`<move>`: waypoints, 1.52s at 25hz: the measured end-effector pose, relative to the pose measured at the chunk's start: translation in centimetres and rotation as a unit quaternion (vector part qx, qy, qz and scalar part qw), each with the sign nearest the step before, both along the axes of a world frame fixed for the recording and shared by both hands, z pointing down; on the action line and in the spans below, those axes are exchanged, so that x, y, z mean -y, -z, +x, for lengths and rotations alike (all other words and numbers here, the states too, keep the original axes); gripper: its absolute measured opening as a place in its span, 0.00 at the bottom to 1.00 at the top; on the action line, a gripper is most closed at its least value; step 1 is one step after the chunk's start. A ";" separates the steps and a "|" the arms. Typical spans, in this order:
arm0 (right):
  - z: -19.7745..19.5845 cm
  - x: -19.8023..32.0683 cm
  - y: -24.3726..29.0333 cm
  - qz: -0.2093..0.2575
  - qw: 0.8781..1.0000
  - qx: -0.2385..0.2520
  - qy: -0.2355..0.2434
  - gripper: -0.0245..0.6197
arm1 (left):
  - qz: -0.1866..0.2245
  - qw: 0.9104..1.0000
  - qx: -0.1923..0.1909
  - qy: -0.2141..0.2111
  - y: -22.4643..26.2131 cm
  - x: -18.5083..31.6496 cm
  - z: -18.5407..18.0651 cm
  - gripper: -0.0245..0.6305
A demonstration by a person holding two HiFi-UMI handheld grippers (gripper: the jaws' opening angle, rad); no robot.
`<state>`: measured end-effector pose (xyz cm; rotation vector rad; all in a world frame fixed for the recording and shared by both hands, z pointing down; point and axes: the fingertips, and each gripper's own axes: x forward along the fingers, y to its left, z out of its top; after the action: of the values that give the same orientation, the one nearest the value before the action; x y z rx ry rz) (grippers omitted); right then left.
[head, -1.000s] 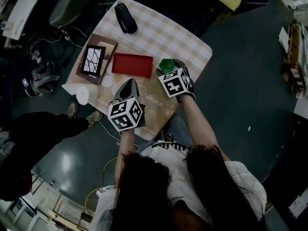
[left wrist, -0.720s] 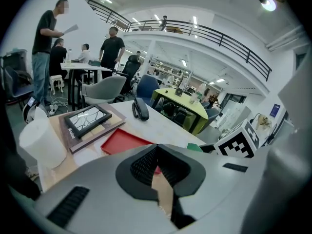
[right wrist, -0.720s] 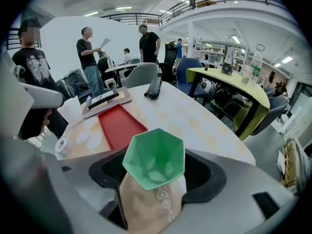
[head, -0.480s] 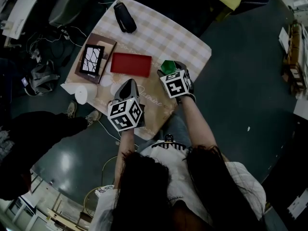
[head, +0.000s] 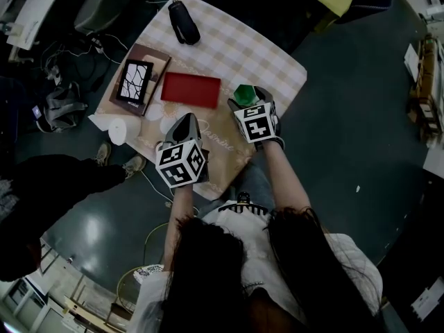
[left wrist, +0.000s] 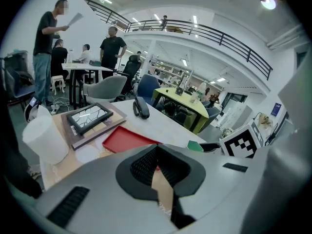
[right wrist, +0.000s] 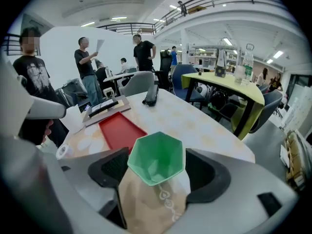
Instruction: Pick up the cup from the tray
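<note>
Left gripper (head: 185,121) closed, right (head: 250,106) round cup (right wrist: 156,157)

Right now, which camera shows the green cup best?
The right gripper view: the green cup fills the middle, open top showing, between the jaws of the right claw. The head view shows only a small green patch by the claw. The left gripper view catches just a green sliver.

My bench (head: 257,54), checked top: red tray (head: 191,90) mid, brown board (head: 158,62) just left of it carrying a framed picture (head: 135,80), black pouch (head: 183,21) far corner, white roll (head: 116,130) left edge.
</note>
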<state>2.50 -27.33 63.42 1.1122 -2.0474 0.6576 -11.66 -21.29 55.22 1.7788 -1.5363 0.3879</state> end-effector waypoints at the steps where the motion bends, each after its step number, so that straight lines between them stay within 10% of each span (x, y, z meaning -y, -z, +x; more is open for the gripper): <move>1: 0.1 0.0 0.6 0.010 1.000 0.000 0.000 0.58 | 0.000 1.000 0.000 0.002 0.0 -0.1 -0.1 0.04; 14: 0.7 -1.0 11.7 0.112 0.991 0.066 -0.020 0.55 | 0.031 0.999 -0.013 -0.001 2.1 -1.2 0.6 0.04; 22: 0.7 -3.3 14.6 0.156 0.983 0.076 -0.060 0.09 | 0.063 0.998 -0.024 -0.005 4.3 -2.1 1.7 0.04; 38: 1.0 -8.9 16.7 0.177 0.976 0.084 -0.092 0.05 | 0.112 0.994 -0.016 -0.003 8.2 -6.5 1.7 0.04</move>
<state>3.52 -18.46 46.74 1.5098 -2.2835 0.5008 -9.98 -14.79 47.02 1.9502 -1.6043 0.1941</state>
